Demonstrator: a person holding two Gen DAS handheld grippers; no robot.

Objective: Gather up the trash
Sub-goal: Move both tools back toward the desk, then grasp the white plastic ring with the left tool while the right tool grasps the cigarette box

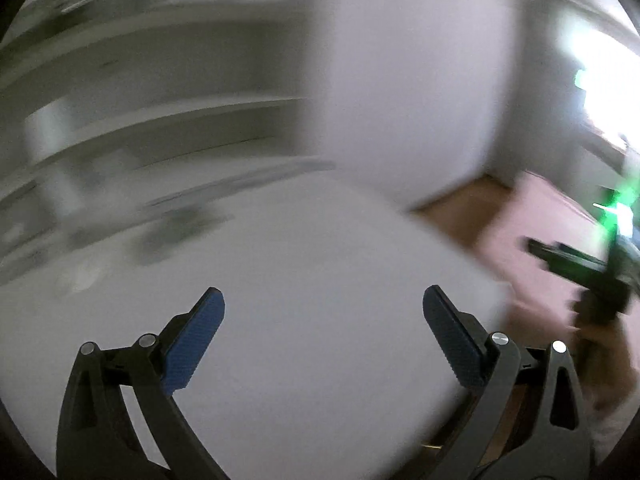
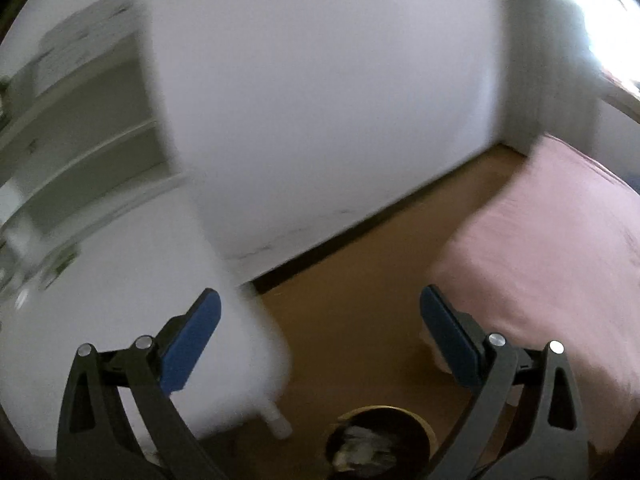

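Note:
Both views are motion-blurred. My left gripper [image 1: 323, 304] is open and empty above a white table top [image 1: 280, 280]. My right gripper [image 2: 320, 304] is open and empty, above the brown floor [image 2: 360, 300]. It also shows at the right edge of the left wrist view [image 1: 580, 268]. A round dark bin with a tan rim [image 2: 428, 428] stands on the floor below the right gripper, between its fingers, with crumpled pale trash [image 2: 364, 448] inside. Small blurred items [image 1: 172, 228] lie at the far edge of the table; I cannot tell what they are.
White shelves [image 1: 160, 120] stand behind the table. A white wall [image 2: 320, 120] meets the floor. A bed with a pink cover [image 2: 552, 260] is at the right. The white table's corner [image 2: 256, 360] and leg [image 2: 276, 416] stand next to the bin. A bright window [image 1: 608, 80] is at far right.

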